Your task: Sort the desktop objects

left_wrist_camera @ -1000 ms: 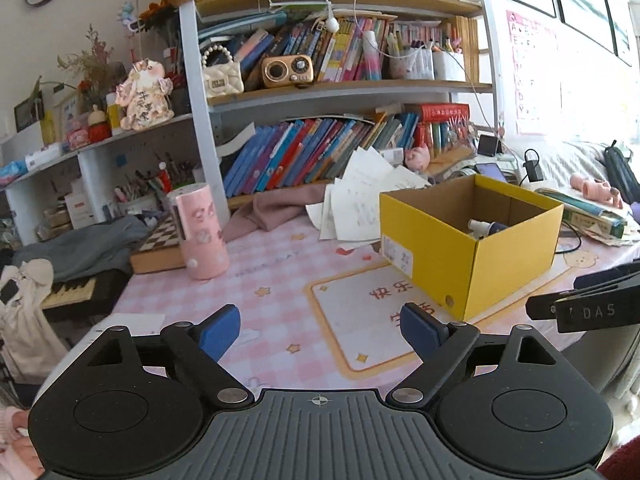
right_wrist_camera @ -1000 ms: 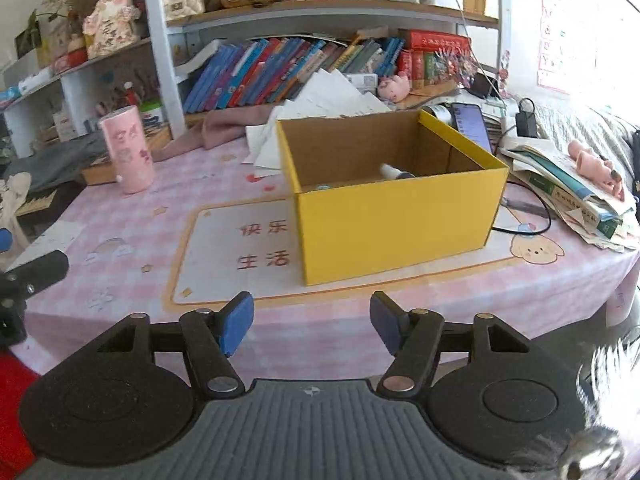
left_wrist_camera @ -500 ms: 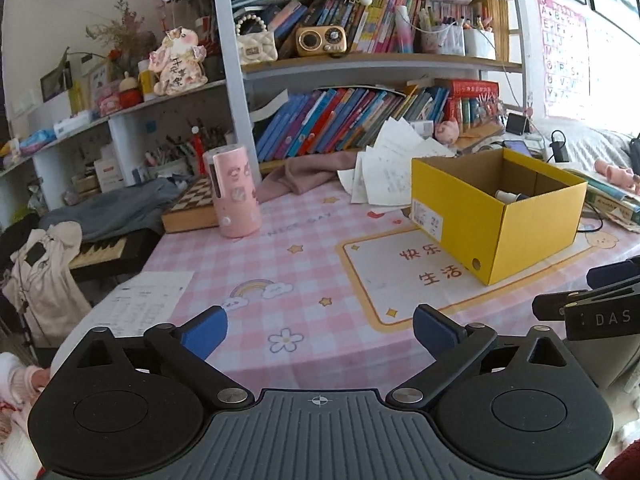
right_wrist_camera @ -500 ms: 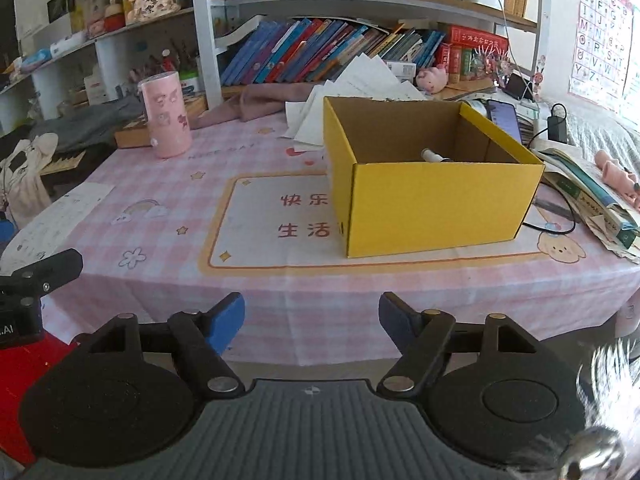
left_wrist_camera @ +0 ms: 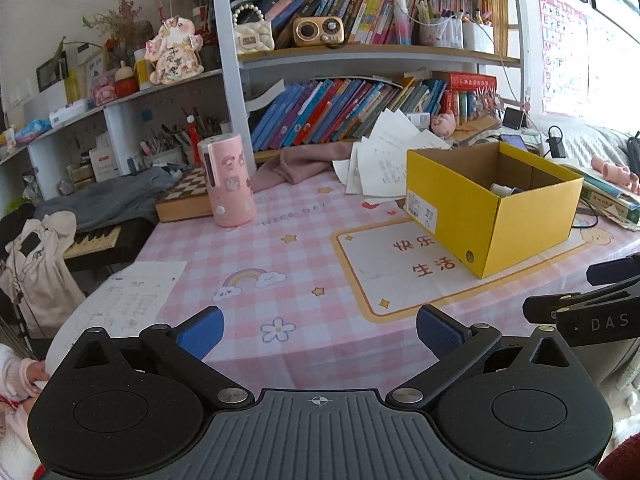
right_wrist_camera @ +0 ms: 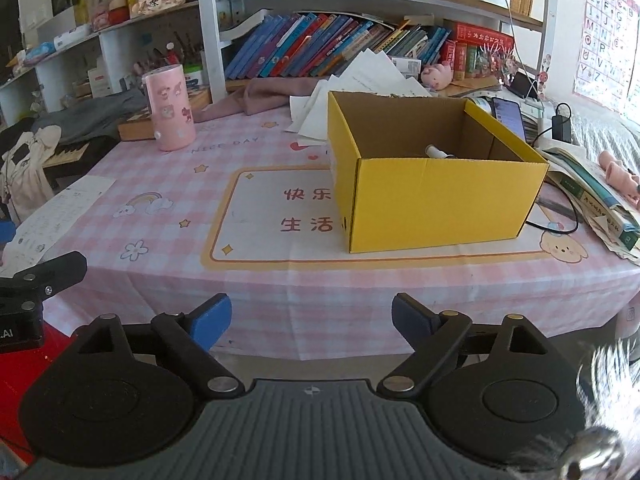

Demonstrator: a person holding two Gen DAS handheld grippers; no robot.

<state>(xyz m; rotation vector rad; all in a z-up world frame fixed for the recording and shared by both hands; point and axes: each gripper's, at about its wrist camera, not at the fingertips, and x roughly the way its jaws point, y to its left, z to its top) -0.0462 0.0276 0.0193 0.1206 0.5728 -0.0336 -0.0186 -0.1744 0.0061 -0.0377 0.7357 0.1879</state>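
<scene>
An open yellow cardboard box stands on the pink checked tablecloth, with a small white-capped item lying inside. A pink cylindrical holder stands upright at the far left of the table. My left gripper hovers open and empty over the table's near edge. My right gripper hangs in front of the table edge, its jaws opening with nothing between them. Each gripper shows at the edge of the other's view.
Loose white papers lean behind the box. A chessboard box and pink cloth lie at the back. A paper sheet sits at the left edge. Books, cable and phone crowd the right side. Shelves rise behind.
Both grippers have drawn back from the box and tipped upward, so the table shows farther off. Both pairs of jaws stand wider than a second ago.
</scene>
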